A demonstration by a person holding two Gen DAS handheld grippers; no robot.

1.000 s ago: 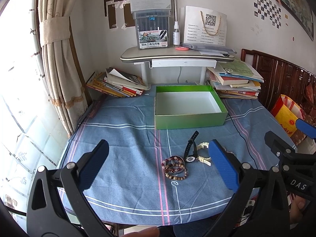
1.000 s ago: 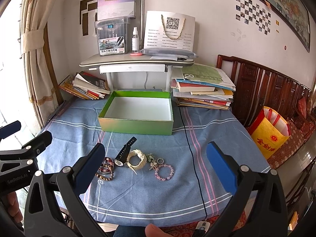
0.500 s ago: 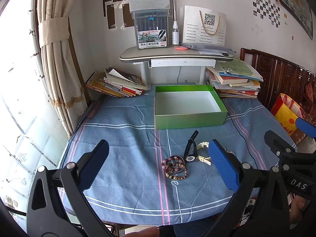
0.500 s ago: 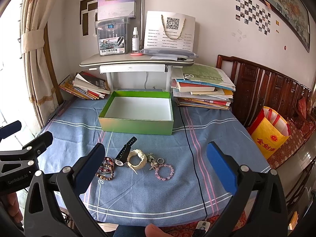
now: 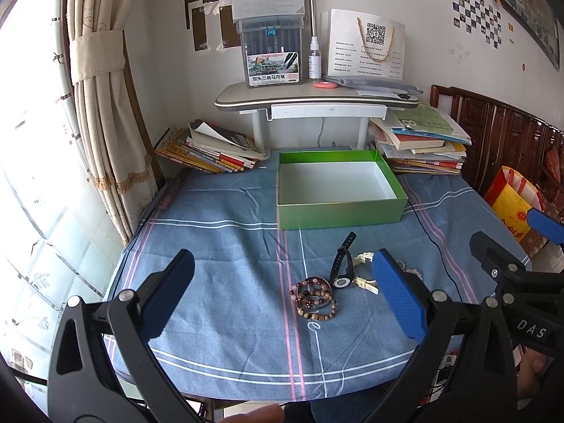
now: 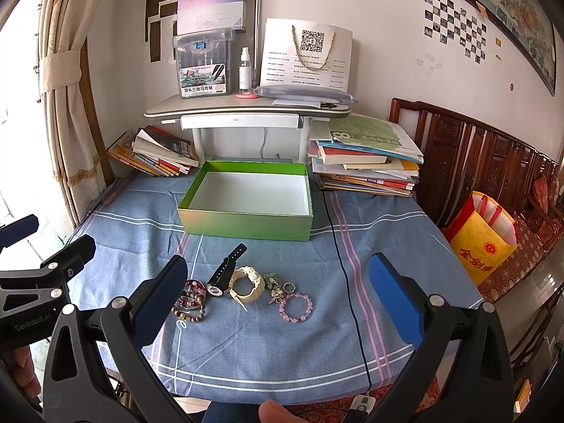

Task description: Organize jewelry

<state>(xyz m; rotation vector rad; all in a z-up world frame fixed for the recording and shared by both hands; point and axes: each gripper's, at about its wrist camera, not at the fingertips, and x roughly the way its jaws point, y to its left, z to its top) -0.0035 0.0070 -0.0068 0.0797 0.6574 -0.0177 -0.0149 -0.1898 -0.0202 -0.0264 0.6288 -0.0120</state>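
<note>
A blue striped tablecloth covers the table, and on it, toward the back, sits an open green box with a bare white floor, the likely home for the jewelry. In front of the box lies a loose row: stacked bead bracelets, a black watch, a cream watch, a small charm cluster and a pink bead bracelet. Nothing is picked up yet, so the step in hand looks like a first grasp; taking an end piece, pinching one side of its loop, should avoid dragging the neighbours. The left gripper and right gripper both hover above the near edge, level, jaws spread wide and holding nothing.
</note>
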